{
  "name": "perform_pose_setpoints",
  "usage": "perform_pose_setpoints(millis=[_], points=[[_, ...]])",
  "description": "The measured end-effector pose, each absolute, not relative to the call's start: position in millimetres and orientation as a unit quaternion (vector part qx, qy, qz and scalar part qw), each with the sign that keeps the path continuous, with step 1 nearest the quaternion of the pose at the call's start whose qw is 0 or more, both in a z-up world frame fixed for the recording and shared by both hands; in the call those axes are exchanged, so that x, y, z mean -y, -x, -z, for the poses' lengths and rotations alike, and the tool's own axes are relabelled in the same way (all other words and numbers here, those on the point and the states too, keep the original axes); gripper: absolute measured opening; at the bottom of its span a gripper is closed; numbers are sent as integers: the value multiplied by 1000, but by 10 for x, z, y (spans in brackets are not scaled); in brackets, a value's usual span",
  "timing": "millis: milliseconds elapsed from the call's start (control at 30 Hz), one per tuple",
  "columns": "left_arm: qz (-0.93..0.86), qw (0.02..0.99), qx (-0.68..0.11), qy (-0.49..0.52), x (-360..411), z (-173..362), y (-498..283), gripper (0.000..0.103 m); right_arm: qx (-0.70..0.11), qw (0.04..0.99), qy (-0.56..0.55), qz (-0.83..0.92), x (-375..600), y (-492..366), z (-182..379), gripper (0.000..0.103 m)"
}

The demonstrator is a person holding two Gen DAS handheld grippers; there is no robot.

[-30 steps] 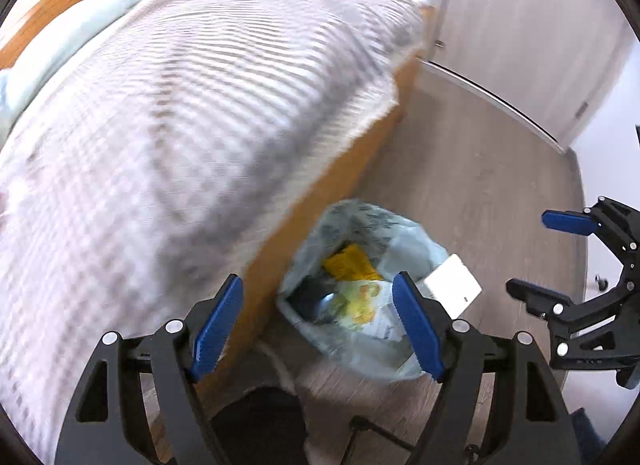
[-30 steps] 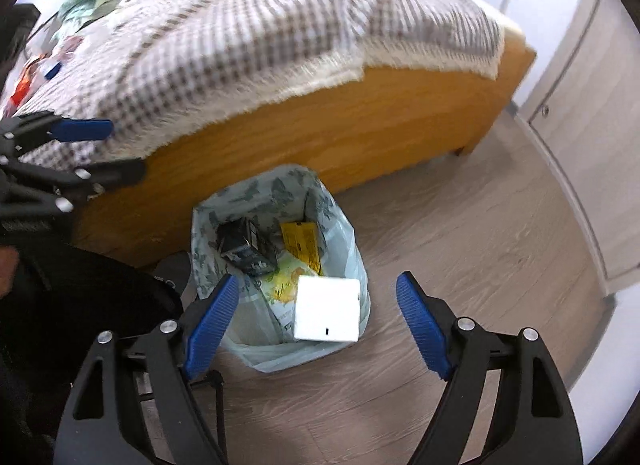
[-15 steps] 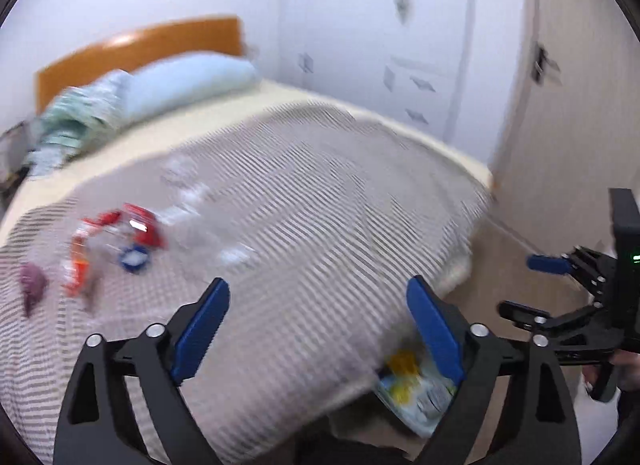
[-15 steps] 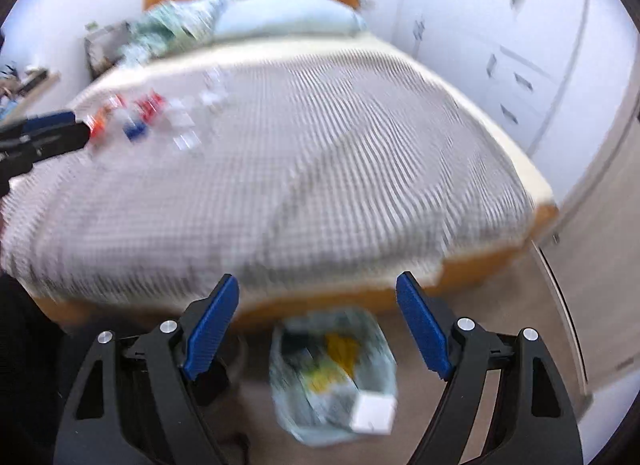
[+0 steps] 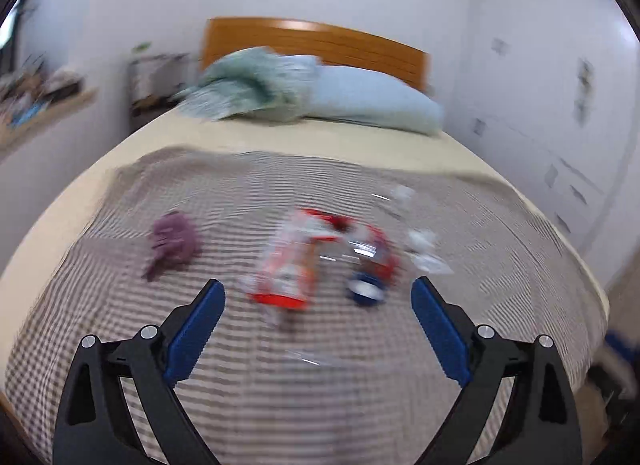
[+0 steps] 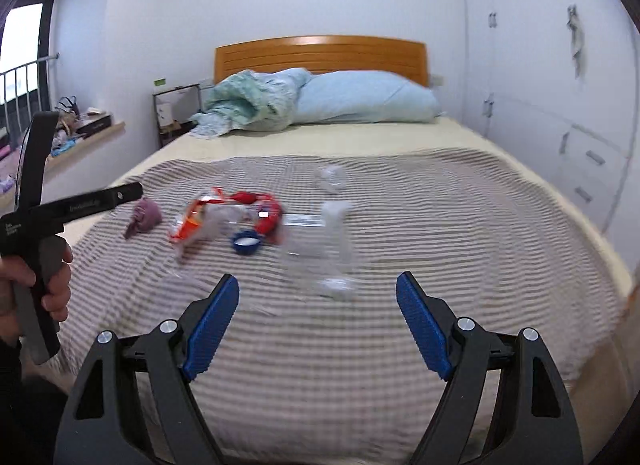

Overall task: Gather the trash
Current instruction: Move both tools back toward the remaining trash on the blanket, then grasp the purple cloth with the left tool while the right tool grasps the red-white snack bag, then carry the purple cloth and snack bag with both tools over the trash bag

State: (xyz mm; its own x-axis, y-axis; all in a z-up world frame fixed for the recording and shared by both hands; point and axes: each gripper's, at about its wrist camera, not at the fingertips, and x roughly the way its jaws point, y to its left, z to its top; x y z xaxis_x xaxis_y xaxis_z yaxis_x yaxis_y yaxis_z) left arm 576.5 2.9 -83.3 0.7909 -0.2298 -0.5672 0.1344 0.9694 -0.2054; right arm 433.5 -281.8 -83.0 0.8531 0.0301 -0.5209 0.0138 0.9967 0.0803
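Left wrist view first: the left gripper (image 5: 316,297) sits at the bottom of the frame with its jaws spread wide and nothing between them. They've just been opening up further. It's pretty blurry, but mid-frame on the checked blanket (image 5: 320,385) there's a little heap of trash: a red-and-white wrapper (image 5: 292,269), a blue bottle cap (image 5: 365,290) just right of it, some clear plastic bits (image 5: 420,249) further right, and a purple crumpled thing (image 5: 174,241) off to the left.

Right wrist view: the right gripper (image 6: 318,305) is released too, blue pads apart over bare blanket at the bottom. Same trash lies just above centre, left of middle: wrapper, cap, and a clear plastic piece (image 6: 320,241) nearest the jaws. A hand (image 6: 36,277) at the left edge holds the other gripper's handle.
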Motion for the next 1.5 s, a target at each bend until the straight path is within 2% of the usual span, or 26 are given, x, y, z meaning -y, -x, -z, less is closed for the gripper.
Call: perform_pose_setpoints(millis=[267, 367, 433, 600, 700, 767, 800, 900, 967, 1000, 1033, 1133, 1167, 1200, 1500], points=[[32, 916, -366, 161, -1300, 1530, -6522, 89, -282, 950, -95, -90, 1855, -5330, 1352, 78], [2, 894, -398, 207, -1607, 1793, -6760, 79, -281, 945, -116, -121, 1649, -5669, 1531, 78], [-3, 883, -404, 240, -1683, 1886, -6892, 79, -295, 937, -122, -144, 1539, -5909, 1642, 78], [5, 903, -385, 188, -1520, 1898, -7226, 80, -300, 929, -121, -178, 1341, -6250, 1609, 78], [0, 896, -401, 193, -1466, 2009, -7474, 80, -311, 923, -126, -190, 1290, -6381, 1631, 78], [8, 888, -414, 201, -1428, 2049, -7556, 78, -320, 919, -132, -189, 1296, -6467, 1663, 72], [9, 887, -417, 199, -1403, 2056, -7556, 61, -329, 916, -129, -188, 1294, -6526, 1688, 65], [8, 886, -419, 197, -1376, 2025, -7636, 42, -355, 902, -150, -195, 1369, -6651, 1797, 41], [8, 889, -415, 193, -1349, 1959, -7628, 33, -361, 896, -159, -203, 1383, -6674, 1823, 38], [8, 891, -413, 190, -1333, 1922, -7634, 21, -358, 897, -157, -207, 1379, -6665, 1808, 34], [6, 893, -412, 183, -1322, 1881, -7606, 13, -353, 899, -149, -210, 1364, -6650, 1778, 31], [-5, 895, -409, 177, -1333, 1827, -7531, 13, -331, 907, -138, -219, 1362, -6552, 1671, 25], [-6, 896, -408, 176, -1330, 1804, -7501, 13, -323, 910, -137, -222, 1367, -6513, 1622, 22], [-5, 897, -406, 175, -1325, 1785, -7470, 12, -317, 912, -138, -220, 1379, -6509, 1598, 12], [-4, 917, -363, 167, -1269, 1366, -7043, 11, -258, 933, -170, -186, 1805, -6173, 1303, 9]])
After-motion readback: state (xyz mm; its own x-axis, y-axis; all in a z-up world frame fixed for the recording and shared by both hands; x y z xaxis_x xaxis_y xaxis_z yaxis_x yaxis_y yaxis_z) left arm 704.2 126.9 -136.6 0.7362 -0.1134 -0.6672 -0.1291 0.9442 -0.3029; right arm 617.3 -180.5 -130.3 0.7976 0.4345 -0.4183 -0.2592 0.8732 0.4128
